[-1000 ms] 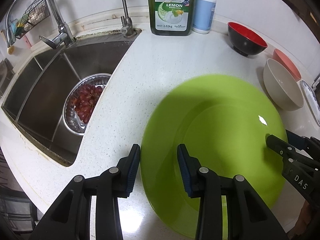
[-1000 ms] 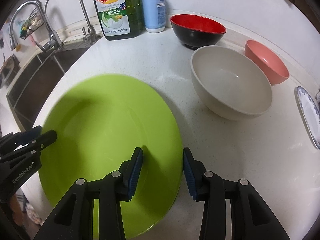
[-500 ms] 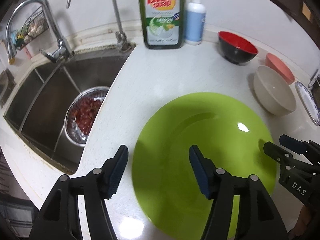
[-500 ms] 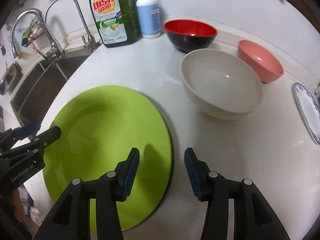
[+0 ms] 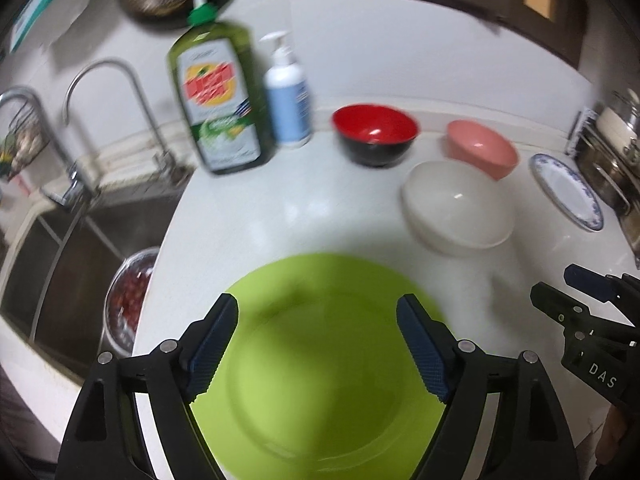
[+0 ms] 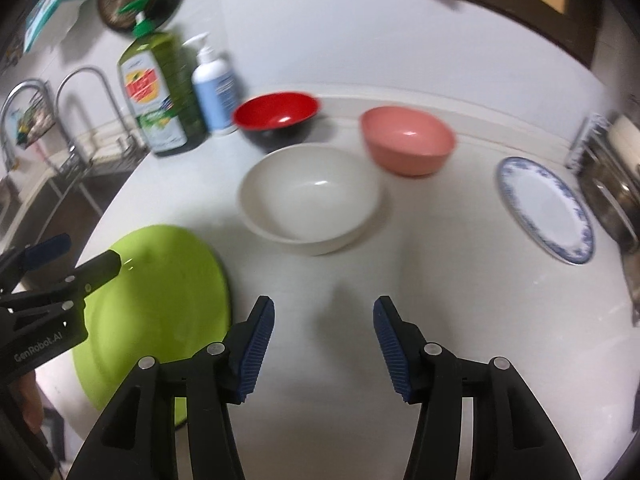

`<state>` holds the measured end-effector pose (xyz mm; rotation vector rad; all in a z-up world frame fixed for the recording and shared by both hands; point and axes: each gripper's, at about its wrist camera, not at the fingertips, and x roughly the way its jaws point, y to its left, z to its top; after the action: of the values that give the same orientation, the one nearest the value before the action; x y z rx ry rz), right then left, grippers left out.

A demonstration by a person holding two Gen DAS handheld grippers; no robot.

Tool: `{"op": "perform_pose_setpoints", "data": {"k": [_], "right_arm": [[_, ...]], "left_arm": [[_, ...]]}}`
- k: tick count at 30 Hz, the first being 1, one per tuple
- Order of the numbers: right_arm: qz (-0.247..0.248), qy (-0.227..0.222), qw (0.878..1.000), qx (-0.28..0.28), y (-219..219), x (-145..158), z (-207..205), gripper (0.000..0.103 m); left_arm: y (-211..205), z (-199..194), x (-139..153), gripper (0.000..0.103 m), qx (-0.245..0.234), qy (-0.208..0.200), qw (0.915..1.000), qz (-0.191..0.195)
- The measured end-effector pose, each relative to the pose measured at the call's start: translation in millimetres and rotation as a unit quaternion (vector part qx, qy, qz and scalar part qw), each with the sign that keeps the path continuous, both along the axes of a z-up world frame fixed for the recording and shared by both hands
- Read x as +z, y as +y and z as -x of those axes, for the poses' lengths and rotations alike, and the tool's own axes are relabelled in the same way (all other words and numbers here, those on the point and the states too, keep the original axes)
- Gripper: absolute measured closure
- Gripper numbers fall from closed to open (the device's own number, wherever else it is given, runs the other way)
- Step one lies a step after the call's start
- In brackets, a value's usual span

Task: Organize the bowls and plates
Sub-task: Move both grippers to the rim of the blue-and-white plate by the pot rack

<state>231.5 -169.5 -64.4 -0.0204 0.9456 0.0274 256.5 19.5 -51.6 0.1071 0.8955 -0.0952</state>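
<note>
A large green plate (image 5: pixel 320 368) lies flat on the white counter, seen also at the left in the right wrist view as the green plate (image 6: pixel 160 296). My left gripper (image 5: pixel 318 346) hangs open above it, gripping nothing. My right gripper (image 6: pixel 324 344) is open over bare counter, right of the plate. Beyond stand a cream bowl (image 6: pixel 310 196), a pink bowl (image 6: pixel 408 140) and a red-and-black bowl (image 6: pixel 276 118). A blue-rimmed white plate (image 6: pixel 546 208) lies at the right. The same cream bowl (image 5: pixel 456 204) and blue-rimmed plate (image 5: pixel 568 188) show in the left wrist view.
A green dish-soap bottle (image 5: pixel 218 104) and a blue pump bottle (image 5: pixel 288 96) stand by the wall. The steel sink (image 5: pixel 72 248) with a strainer of red fruit (image 5: pixel 128 300) lies left, two taps behind it. A metal rack (image 6: pixel 612 184) sits at the far right.
Both grippers opened wider and pulled back and up from the green plate, which now lies released on the counter. The right gripper swung right, off the plate.
</note>
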Motion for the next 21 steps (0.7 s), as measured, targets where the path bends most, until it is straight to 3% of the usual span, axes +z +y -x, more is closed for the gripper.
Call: {"op": "perform_pose_setpoints", "data": {"k": [21], "right_arm": [[0.005,-0.057,0.99,-0.131,-126.8,44.8,10.9,0.05]], "left_arm": [[-142.7,-31.4,48.8,0.019,-0.127,-0.056,0.9898,0.031]]}}
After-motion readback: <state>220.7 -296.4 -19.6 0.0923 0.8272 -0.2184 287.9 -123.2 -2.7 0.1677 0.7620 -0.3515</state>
